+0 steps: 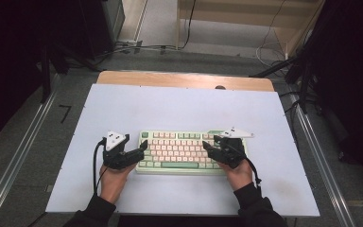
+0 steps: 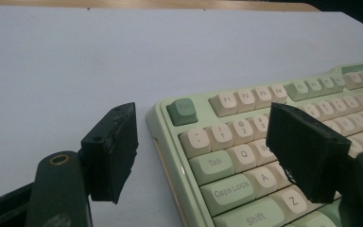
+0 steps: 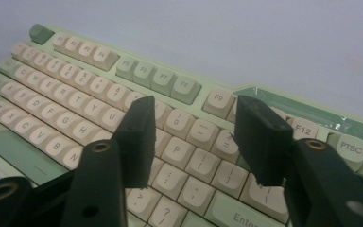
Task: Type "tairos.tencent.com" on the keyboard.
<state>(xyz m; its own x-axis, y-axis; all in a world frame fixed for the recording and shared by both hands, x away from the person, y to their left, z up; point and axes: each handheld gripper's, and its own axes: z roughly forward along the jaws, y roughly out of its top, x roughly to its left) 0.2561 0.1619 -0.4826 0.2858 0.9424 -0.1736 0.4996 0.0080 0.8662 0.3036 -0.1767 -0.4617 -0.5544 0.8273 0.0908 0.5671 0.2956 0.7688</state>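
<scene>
A green plastic keyboard with cream keys [image 1: 177, 151] lay on the white board [image 1: 179, 109]. The left gripper [image 1: 142, 147] hung open at its left end, holding nothing. The right gripper [image 1: 208, 146] hung open over its right keys, empty too.

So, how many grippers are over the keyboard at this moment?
2. The left gripper is at the left end of the keyboard, fingers open, one outside its edge. The right gripper is over the right half, fingers open above the keys.
</scene>
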